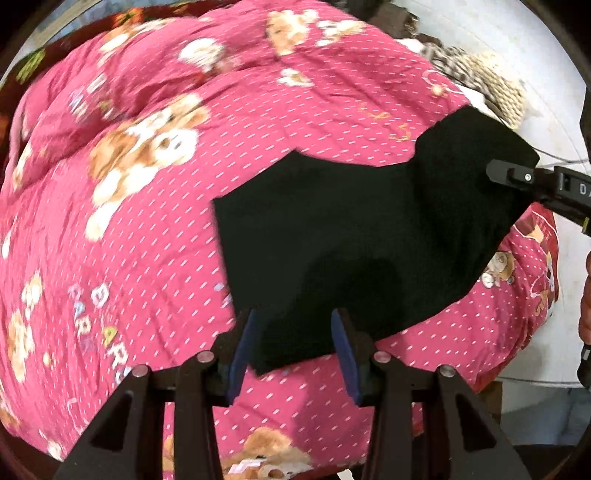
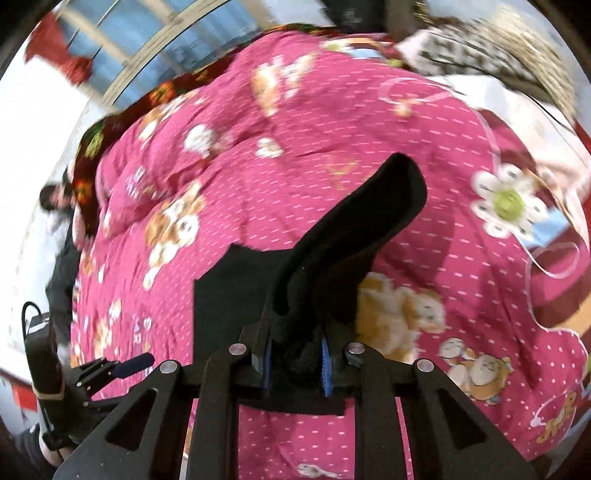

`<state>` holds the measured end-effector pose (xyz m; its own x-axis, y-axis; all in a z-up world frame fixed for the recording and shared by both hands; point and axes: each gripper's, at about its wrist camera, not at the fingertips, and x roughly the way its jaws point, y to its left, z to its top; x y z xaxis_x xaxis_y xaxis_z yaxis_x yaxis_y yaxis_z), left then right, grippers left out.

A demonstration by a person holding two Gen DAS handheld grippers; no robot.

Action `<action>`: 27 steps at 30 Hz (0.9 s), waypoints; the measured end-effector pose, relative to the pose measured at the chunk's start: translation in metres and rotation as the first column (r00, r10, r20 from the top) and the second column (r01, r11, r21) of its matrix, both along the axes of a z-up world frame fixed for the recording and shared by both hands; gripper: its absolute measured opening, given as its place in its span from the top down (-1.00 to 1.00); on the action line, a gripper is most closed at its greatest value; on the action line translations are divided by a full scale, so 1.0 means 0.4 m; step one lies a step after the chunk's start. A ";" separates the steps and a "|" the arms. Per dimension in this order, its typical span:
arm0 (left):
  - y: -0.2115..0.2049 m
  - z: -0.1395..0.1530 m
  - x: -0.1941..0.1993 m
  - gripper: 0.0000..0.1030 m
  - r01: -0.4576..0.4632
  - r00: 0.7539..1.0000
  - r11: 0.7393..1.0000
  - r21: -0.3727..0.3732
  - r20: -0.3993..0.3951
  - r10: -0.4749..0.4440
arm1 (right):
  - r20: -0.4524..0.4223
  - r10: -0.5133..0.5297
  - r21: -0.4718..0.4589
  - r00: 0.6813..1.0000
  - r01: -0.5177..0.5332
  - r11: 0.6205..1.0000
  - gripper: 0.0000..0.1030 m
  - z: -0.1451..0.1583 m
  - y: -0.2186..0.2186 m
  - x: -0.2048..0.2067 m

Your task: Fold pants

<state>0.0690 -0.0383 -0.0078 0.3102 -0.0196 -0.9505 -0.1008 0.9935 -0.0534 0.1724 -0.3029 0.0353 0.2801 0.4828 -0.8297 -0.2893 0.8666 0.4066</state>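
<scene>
Black pants (image 1: 351,236) lie on a pink quilt with bear prints (image 1: 129,229). My left gripper (image 1: 295,332) is open; its blue-padded fingers straddle the near edge of the pants without pinching it. My right gripper (image 2: 295,354) is shut on a bunched edge of the pants (image 2: 332,258) and lifts that end up off the quilt (image 2: 258,166). In the left wrist view the right gripper (image 1: 509,175) shows at the right, clamped on the raised far corner. In the right wrist view the left gripper (image 2: 122,365) shows at the lower left.
A brown and white patterned cloth (image 1: 476,77) lies at the bed's far right corner. A white wall (image 1: 498,29) stands behind the bed. A window (image 2: 155,40) is beyond the bed's far left. The quilt's edge drops off at the right (image 1: 532,325).
</scene>
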 end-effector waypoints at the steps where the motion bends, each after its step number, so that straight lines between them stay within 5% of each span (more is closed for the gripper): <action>1: 0.020 -0.003 -0.008 0.12 -0.016 1.000 1.000 -0.004 -0.004 0.016 | 0.005 0.029 -0.010 1.000 -0.029 1.000 0.63 0.002 0.031 -0.008; 9: 0.175 -0.033 -0.111 0.12 -0.143 0.989 0.989 -0.025 -0.043 0.142 | -0.016 0.221 -0.051 0.975 -0.221 0.974 0.63 -0.043 0.255 -0.077; 15: 0.276 -0.049 -0.170 0.12 -0.213 0.975 0.977 -0.017 -0.063 0.211 | -0.099 0.338 -0.129 0.936 -0.349 0.928 0.64 -0.170 0.408 -0.146; 19: 0.316 -0.054 -0.183 0.12 -0.230 0.971 0.973 -0.018 -0.066 0.228 | -0.147 0.358 -0.181 0.922 -0.381 0.906 0.63 -0.235 0.455 -0.167; 27: 0.323 -0.058 -0.165 0.12 -0.199 0.978 0.979 -0.031 -0.067 0.197 | -0.158 0.386 -0.210 0.909 -0.413 0.886 0.63 -0.250 0.488 -0.182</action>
